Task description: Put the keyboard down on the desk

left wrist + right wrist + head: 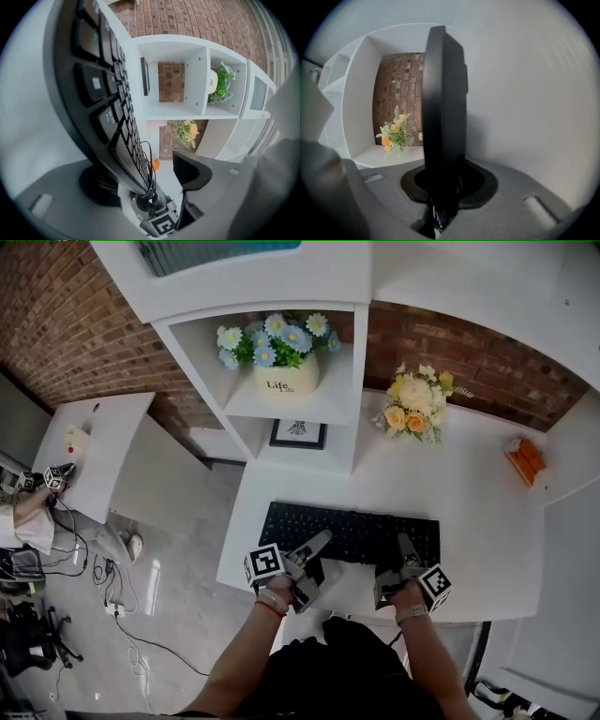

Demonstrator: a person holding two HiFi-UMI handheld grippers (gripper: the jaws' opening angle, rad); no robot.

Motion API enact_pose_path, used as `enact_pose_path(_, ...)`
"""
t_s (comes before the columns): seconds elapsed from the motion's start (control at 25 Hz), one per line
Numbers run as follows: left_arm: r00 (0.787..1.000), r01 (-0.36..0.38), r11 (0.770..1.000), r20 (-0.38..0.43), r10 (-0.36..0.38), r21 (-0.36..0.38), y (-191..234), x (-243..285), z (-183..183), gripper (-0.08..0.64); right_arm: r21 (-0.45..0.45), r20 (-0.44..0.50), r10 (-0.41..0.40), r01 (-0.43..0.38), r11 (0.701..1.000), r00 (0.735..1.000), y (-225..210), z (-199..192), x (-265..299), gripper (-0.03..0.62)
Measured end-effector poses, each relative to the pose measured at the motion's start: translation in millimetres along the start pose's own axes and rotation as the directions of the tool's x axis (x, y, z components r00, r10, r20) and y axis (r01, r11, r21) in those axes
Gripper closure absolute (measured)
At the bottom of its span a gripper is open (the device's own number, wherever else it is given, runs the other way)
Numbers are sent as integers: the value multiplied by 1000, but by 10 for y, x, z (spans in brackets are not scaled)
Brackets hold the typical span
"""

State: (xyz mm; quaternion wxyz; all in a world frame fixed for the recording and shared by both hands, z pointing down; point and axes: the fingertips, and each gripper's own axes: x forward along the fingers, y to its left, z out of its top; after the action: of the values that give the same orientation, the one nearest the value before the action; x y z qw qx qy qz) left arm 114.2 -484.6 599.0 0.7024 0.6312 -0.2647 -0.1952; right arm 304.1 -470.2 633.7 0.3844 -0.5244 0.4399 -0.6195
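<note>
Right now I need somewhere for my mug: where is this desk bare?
Bare desk lies between the keyboard and the yellow bouquet, and right of the keyboard toward the orange object. Front edge is crowded: left gripper and right gripper at the keyboard.

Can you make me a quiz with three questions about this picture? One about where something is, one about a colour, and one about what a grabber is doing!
1. Where is the pot of blue flowers?
A. on the floor
B. in the white shelf
C. on a bed

2. What colour is the keyboard?
A. white
B. black
C. red

3. How do the jaws of the left gripper stand?
A. open
B. shut on the keyboard
C. shut on a flower

Answers:
1 B: the pot sits in the upper compartment, above the picture frame.
2 B: its dark keys stand out against the white desk.
3 A: in the left gripper view one jaw stands clear of the keyboard.
</note>
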Motion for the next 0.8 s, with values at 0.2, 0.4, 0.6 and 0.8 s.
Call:
enact_pose_path(0.2, 995, -17, 998, -100, 23, 66, -35, -113, -145, 227, 21, 35, -8, 7, 1000, 999, 4, -1, 10, 518)
enact_pose_path(0.4, 965, -97, 962, -214, 155, 256, 44, -254, -336, 286, 20, 37, -2, 1, 1000, 999, -14, 26, 22, 518)
enact_pose_path(0.6, 910, -167, 828, -241, 338, 535, 211, -328, -429, 509, -3, 17, -12, 12, 1000, 1000, -7, 26, 43, 518)
enact_pose_path(0.8, 907, -154, 805, -241, 345, 573, 237, -311, -452, 511, -35, -34, -28, 26, 999, 999, -16, 41, 77, 517)
